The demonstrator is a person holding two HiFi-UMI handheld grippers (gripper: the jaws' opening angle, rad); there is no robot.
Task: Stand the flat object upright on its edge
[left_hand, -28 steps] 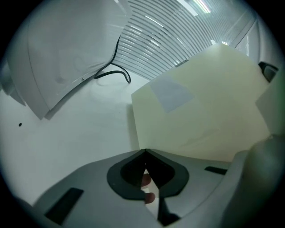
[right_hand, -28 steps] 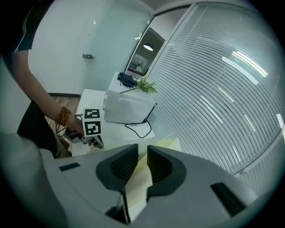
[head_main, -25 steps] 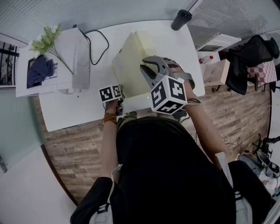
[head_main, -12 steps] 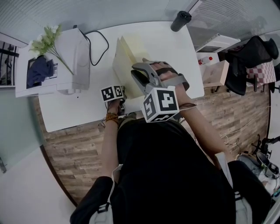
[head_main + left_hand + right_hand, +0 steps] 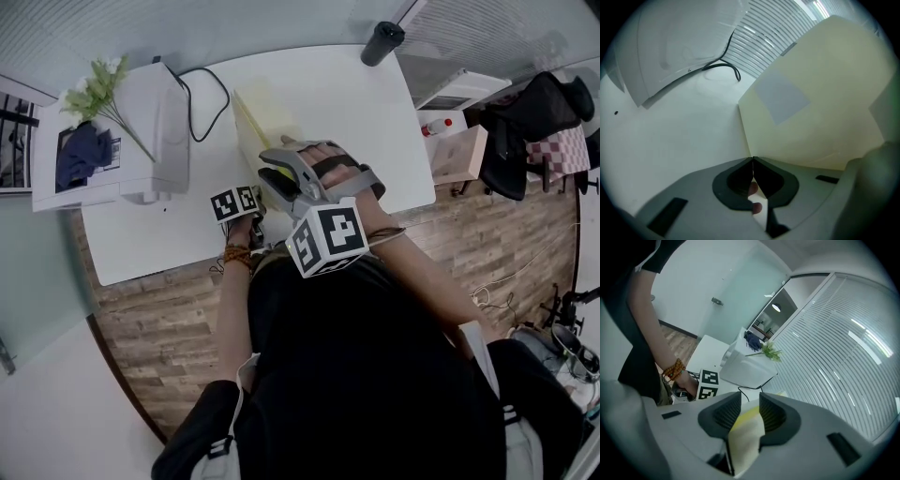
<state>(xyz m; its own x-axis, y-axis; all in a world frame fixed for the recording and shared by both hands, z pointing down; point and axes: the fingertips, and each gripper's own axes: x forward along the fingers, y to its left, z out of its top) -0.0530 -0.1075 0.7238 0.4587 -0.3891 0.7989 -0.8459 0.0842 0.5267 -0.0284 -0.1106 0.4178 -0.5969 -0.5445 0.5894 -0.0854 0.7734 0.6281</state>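
Cream board [image 5: 834, 122] w/ grey label [image 5: 780, 96]

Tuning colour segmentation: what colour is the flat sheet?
The flat sheet is pale cream-yellow; clearest in left gripper view.

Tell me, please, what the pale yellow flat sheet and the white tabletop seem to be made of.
The pale yellow flat sheet looks like thin, stiff plastic or card with a matte finish: its edge is very thin, yet it stays flat while tilted up. The white tabletop looks like smooth laminate, probably satin: it is even and seamless, with no grain.
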